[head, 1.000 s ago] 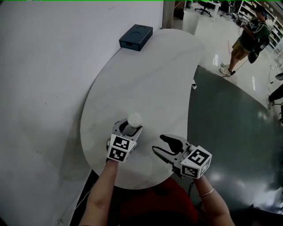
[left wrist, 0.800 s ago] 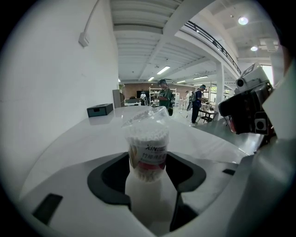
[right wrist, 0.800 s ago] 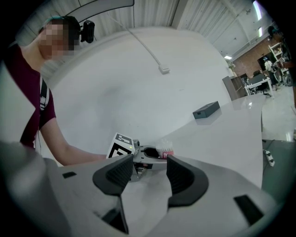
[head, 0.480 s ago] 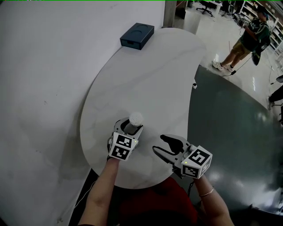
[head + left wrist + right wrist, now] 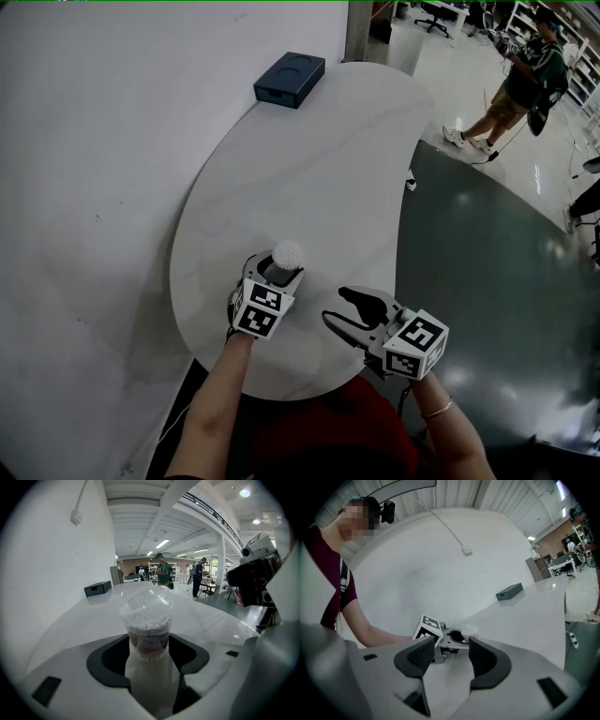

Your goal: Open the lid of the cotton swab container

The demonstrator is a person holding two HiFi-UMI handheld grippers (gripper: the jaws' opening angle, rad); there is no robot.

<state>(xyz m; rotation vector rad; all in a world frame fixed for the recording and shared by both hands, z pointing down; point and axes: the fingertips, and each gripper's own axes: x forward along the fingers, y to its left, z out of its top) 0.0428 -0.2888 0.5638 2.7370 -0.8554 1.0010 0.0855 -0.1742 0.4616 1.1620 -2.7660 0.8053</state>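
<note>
Head view puts you over a white table (image 5: 309,169) with a rounded, kidney-like outline, its top smooth and matt with faint grey veining like marble. A plain white wall (image 5: 94,141) runs along its left side, and a dark, glossy floor (image 5: 487,281) on the right throws back the ceiling lights. At the table's far end, against the wall, lies a dark blue-grey box (image 5: 289,79), flat and rectangular with a round recess in its top. Beyond it the room opens into a bright hall with an office chair (image 5: 439,11) and a person (image 5: 527,70) standing well away from you. Your left gripper (image 5: 274,270) is clamped on the cotton swab container (image 5: 149,630), holding it upright over the near end of the table, with a dark jaw against each side. The container is a slim, clear plastic cylinder packed with white-tipped swabs, whose ends form a dotted white layer just under the lid (image 5: 145,603). That lid is a clear dome and sits closed on top. A label (image 5: 151,641) wraps the body below the tips; it carries dark lettering too blurred to read, with a pinkish band beneath. Your right gripper (image 5: 349,311) hangs just to the right of the left one, apart from it and aimed toward the container. Its jaws are spread, with nothing between the dark ribbed pads (image 5: 417,656). Each gripper carries a marker cube (image 5: 260,312) printed with black-and-white squares.
</note>
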